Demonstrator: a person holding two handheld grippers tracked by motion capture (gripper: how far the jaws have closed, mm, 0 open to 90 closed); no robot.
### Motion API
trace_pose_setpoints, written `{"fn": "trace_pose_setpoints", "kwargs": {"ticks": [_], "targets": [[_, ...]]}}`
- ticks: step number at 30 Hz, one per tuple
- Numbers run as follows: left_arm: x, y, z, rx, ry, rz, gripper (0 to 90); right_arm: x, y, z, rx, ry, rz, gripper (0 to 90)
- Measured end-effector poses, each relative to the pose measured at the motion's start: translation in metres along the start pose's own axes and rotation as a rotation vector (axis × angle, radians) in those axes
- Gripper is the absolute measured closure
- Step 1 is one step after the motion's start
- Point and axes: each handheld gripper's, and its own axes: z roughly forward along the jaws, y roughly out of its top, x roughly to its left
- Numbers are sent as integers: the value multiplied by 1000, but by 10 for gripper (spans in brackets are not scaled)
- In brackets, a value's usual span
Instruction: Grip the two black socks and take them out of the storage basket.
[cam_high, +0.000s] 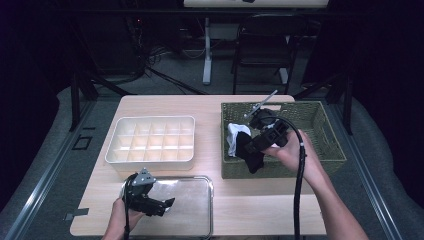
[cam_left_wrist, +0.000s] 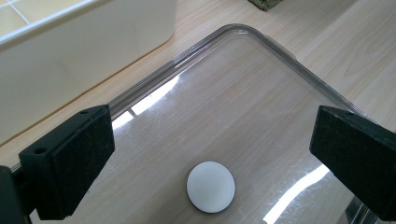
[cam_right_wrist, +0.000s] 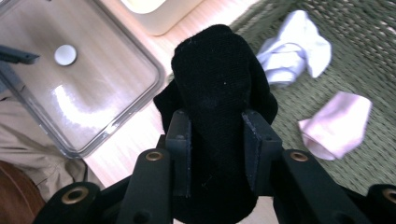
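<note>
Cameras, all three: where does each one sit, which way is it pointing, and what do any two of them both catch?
High view: above the person's side, looking forward and down on the table; both forearms, left tongs and right tongs show.
Left gripper view: on the left tongs, looking down onto the clear tray; its open jaws show.
Right gripper view: on the right tongs, looking over the black sock toward the woven basket; its jaws show.
Shared: the tray's white disc appears in both gripper views.

loc: lab/recording rig | evid: dark curtained surround, cable bundle on grey carpet, folding chair + 2nd desk leg behind wood bench | overhead cam setup
</note>
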Motion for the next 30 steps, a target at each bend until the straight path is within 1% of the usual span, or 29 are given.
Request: {"fn": "trace_pose_setpoints", "kwargs": {"ticks": [1,2,3,4,5,6,8,9,10,11,12,14,15,17,18,20,21,22,23,24,25,26,27,28,29,30], "targets": [[0,0,0,-4,6,6,0,8,-2,3,2,18,-17,673],[0,0,0,-4,6,6,0,11,-2,4,-1,19,-19,673],[0,0,0,1,2,6,0,11,-2,4,-1,19,-19,673],[0,0,0,0,1,2,0,16,-4,7,12,26,-38,672],[0,0,0,0,1,2,0,16,-4,7,12,26,-38,672],[0,0,0,1,2,7,0,21,-6,10,8,36,-45,672],[0,0,-1,1,3,6,0,24,-8,14,6,45,-45,672],[0,0,-1,0,3,5,0,25,-9,16,7,56,-46,673],[0,0,-1,0,3,5,0,25,-9,16,7,56,-46,673],[0,0,-1,1,4,8,0,29,-12,21,15,58,-50,672],[0,0,-1,1,4,8,0,29,-12,21,15,58,-50,672],[-1,0,0,2,3,7,0,30,-15,26,22,72,-54,672],[-1,0,0,2,3,8,0,33,-18,34,28,86,-58,673],[-1,0,0,-2,8,9,0,35,-22,42,46,93,-63,672],[-1,0,0,-3,7,7,0,35,-22,42,46,93,-63,672],[-1,0,0,-3,7,6,0,38,-26,52,57,106,-61,672],[-1,0,0,-2,8,6,0,40,-31,62,71,115,-61,672],[-1,-1,0,-3,8,2,0,40,-31,62,71,115,-61,672],[-1,0,1,-2,9,5,0,40,-32,66,94,108,-72,672],[-1,-1,1,-1,8,4,0,41,-35,72,90,113,-58,672],[-1,-1,1,1,6,2,0,41,-38,79,114,107,-64,672],[-1,-1,1,1,6,2,0,41,-38,79,114,107,-64,672],[-1,0,1,2,7,7,0,42,-44,88,115,124,-47,671],[-1,0,1,2,7,8,0,42,-44,88,115,124,-47,671],[-1,0,1,2,7,10,0,43,-47,94,121,123,-44,671],[-1,0,1,2,6,9,0,43,-52,101,123,134,-33,671]]}}
